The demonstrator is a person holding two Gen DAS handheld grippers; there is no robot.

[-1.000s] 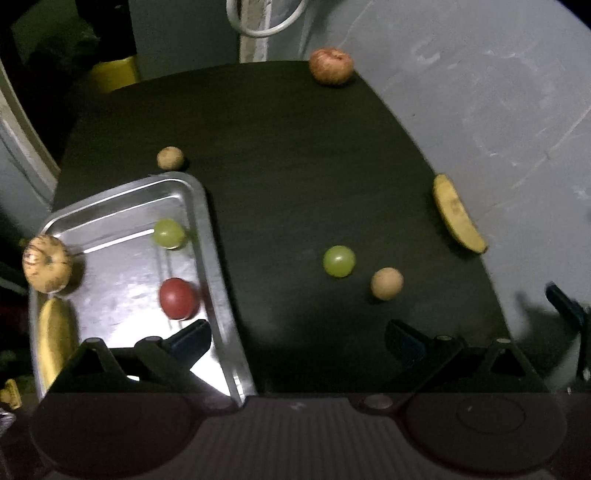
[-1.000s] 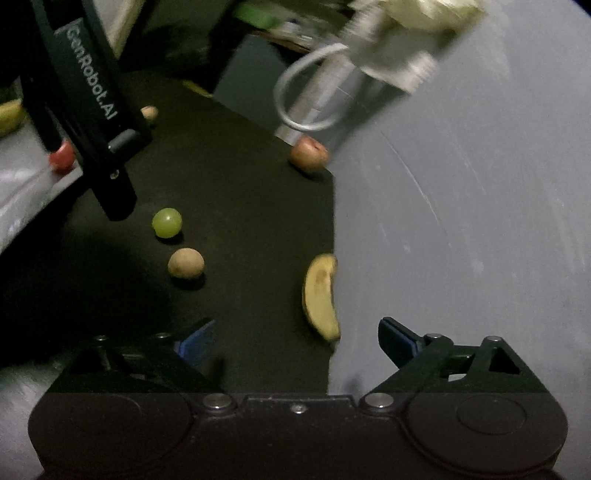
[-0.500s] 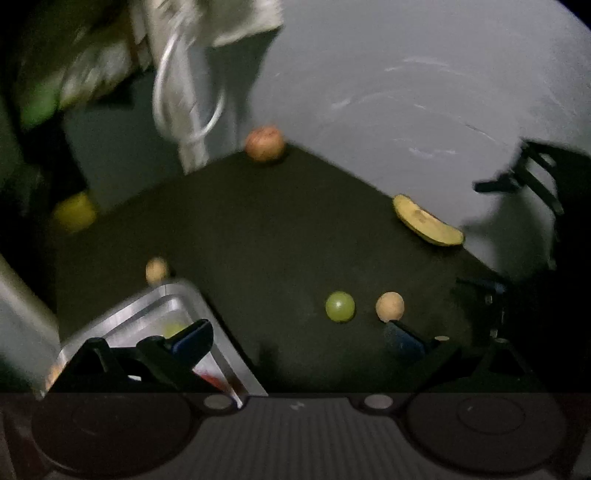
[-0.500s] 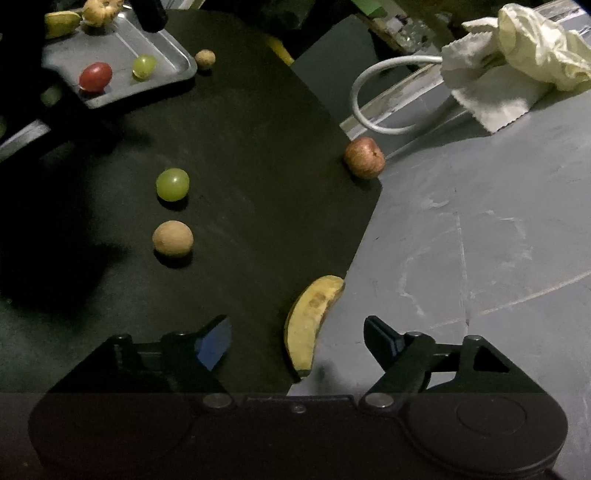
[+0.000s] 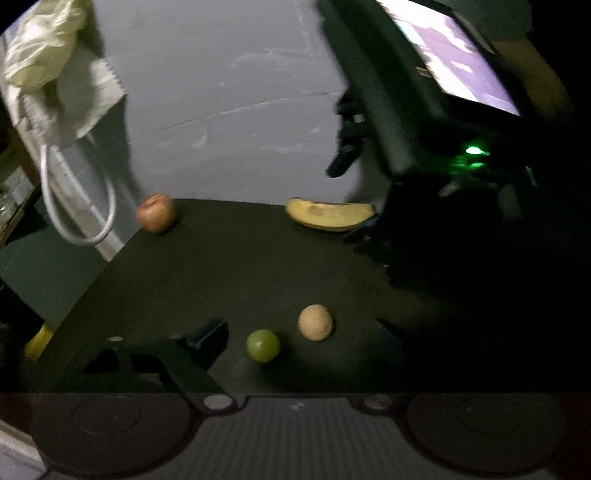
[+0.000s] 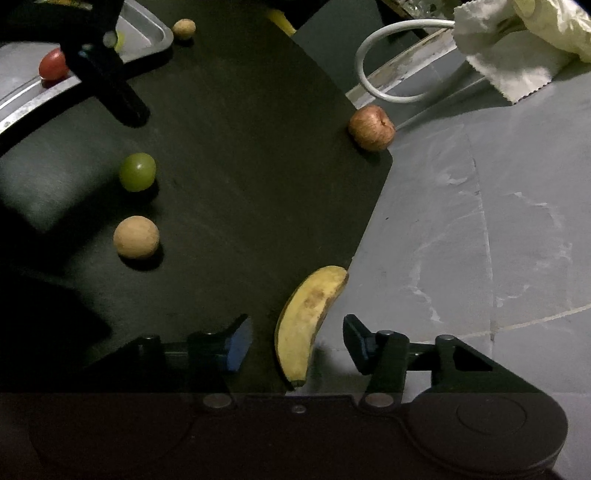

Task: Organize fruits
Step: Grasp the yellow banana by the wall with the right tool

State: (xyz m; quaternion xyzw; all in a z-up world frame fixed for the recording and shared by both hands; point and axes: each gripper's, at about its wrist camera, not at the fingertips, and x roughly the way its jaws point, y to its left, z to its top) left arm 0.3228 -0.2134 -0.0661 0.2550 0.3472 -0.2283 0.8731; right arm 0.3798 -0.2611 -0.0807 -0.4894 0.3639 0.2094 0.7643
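Part sorted, five fruits loose on the mat, both grippers closing in

On the steel tray (image 6: 147,27) only a red fruit (image 6: 53,64) and a sliver of a green one clearly seen, the rest hidden behind the left gripper's dark finger; outside it, on the black mat (image 6: 240,166), a banana (image 6: 304,321), a green grape (image 6: 137,172), a tan round fruit (image 6: 136,236), a reddish apple (image 6: 372,127) at the far corner and a small tan fruit (image 6: 183,28) just beside the tray. Right gripper (image 6: 297,341) astride the banana's lower half, jaws just narrowing, a gap on each side, not clamped. Left gripper (image 5: 299,332) also just closing, wide apart around the green grape and tan round fruit, grape nearer the left finger (image 5: 208,334), right finger lost in shadow, nothing gripped
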